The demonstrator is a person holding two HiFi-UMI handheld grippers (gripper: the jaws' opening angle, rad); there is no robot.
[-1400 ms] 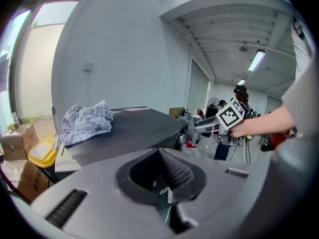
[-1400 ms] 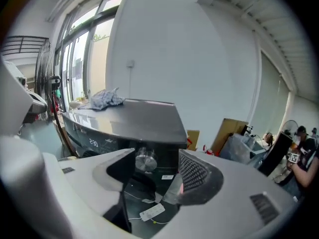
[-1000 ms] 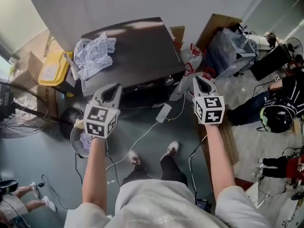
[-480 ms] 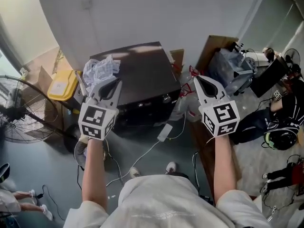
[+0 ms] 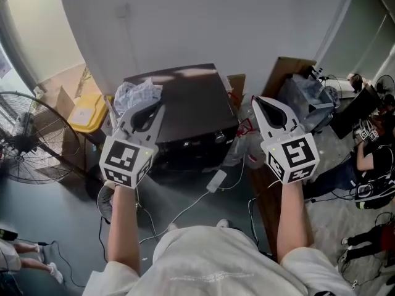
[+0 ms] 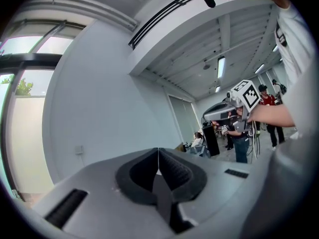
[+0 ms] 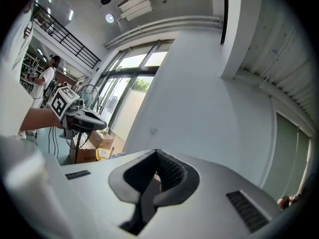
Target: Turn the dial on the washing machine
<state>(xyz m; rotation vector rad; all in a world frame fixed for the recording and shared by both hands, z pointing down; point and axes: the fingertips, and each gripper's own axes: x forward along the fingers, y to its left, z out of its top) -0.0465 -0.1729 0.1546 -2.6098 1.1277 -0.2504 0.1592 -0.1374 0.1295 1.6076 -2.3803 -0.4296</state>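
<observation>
Head view only: washing machine (image 5: 185, 103) by the wall (image 5: 203, 23); dial (image 5: 220, 137) on its front, between both tools' tips, untouched
Left tool (image 6: 158, 153): jaws together, empty; its view shows wall only
Right tool (image 7: 155, 156): jaws together, empty
Since earlier: both tools raised; jaws unchanged

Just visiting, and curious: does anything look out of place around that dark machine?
Yes: a crumpled cloth lies heaped on the left corner of the washing machine, and a white adapter with loose cables sprawls on the floor before it.
</observation>
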